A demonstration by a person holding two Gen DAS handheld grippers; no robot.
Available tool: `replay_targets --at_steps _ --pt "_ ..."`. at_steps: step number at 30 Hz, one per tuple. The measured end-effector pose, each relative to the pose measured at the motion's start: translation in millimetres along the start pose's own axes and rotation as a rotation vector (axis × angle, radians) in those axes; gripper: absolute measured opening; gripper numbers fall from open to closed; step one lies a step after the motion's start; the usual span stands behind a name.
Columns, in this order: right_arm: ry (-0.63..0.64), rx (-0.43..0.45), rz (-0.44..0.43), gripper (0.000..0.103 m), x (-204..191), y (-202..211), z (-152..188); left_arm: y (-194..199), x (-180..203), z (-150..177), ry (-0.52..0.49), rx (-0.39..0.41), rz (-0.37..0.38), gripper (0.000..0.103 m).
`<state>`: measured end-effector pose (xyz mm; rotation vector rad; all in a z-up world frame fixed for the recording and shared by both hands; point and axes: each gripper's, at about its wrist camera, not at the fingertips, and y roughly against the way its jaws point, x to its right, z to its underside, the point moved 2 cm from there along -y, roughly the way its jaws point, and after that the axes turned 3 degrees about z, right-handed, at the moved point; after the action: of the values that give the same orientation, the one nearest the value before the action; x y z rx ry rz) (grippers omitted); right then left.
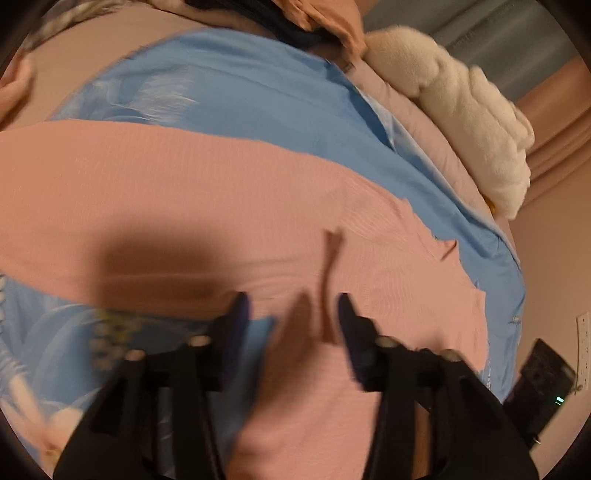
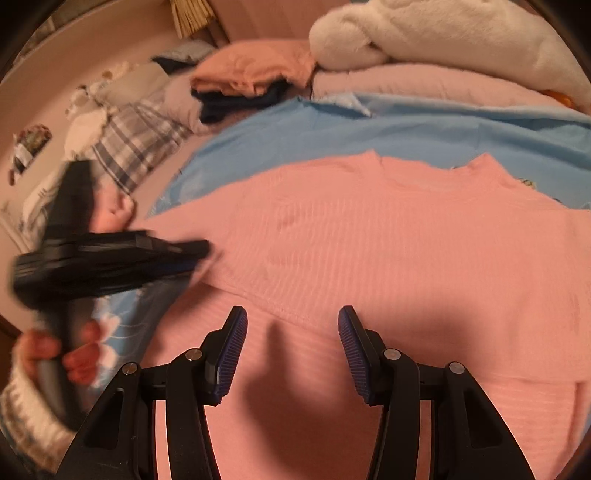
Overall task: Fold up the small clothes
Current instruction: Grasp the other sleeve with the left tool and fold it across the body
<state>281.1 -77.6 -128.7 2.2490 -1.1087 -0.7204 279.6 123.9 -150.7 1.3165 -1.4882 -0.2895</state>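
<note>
Pink ribbed top [image 2: 369, 236], spread flat on a light-blue bed sheet [image 2: 280, 136] with its neckline at the far edge and a stitched hem fold lying just ahead of the right gripper [image 2: 293, 325]. The right gripper is held over the near part of the garment with its jaws apart and nothing between them. The left gripper [image 1: 293, 306] is shown over the garment's left side edge, where pink cloth meets blue sheet; its jaws are likewise apart, and no fabric is seen pinched, though blur obscures the fingertips. A stack of folded clothes [image 2: 243, 77] and a white plush blanket [image 2: 443, 33] lie well apart at the back. The step in hand is judged to be gripping for a fold. It is best done if each edge is taken through both layers, close to the border, the sheet beneath being left out of the pinch, and if both sides are lifted evenly so that the ribbed cloth is not skewed.
</note>
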Motion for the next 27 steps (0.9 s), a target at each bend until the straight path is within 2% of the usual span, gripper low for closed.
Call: replay_targets --at_steps 1,4,7,10,13,16,19,20,21,22,23,24,27 --pt "0.004 -0.017 0.011 0.052 -3 -7 0 13 -13 -1 0.024 0.027 -0.013 0.069" --pt "0.026 -0.016 0.013 0.052 -15 -10 4 39 -47 -5 0.098 0.081 -0.023 0.071" --pt "0.027 -0.020 -0.033 0.052 -22 -5 8 65 -93 -10 0.221 0.150 -0.032 0.071" --pt "0.048 -0.030 -0.022 0.052 -29 -3 13 89 -140 -11 0.366 0.230 -0.032 0.070" --pt "0.064 -0.035 -0.031 0.052 -35 0 16 106 -185 -10 0.516 0.303 0.003 0.070" --pt "0.079 -0.029 -0.035 0.052 -41 4 16 109 -209 -12 0.598 0.352 0.068 0.070" --pt "0.088 -0.020 -0.034 0.052 -46 4 14 110 -211 -17 0.620 0.391 0.088 0.068" --pt "0.091 -0.018 -0.029 0.052 -47 3 14 109 -211 -20 0.625 0.399 0.079 0.062" --pt "0.094 -0.016 -0.023 0.052 -48 3 14 108 -208 -24 0.625 0.398 0.062 0.044" --pt "0.096 -0.015 -0.019 0.052 -48 3 14 107 -207 -28 0.623 0.388 0.026 0.031" --pt "0.092 -0.016 -0.019 0.052 -47 2 14 104 -205 -31 0.616 0.362 -0.028 0.008" --pt "0.084 -0.018 -0.019 0.052 -45 3 14 102 -204 -32 0.614 0.349 -0.060 0.005" --pt "0.064 -0.012 -0.011 0.052 -39 7 17 106 -197 -36 0.572 0.356 -0.132 0.005"
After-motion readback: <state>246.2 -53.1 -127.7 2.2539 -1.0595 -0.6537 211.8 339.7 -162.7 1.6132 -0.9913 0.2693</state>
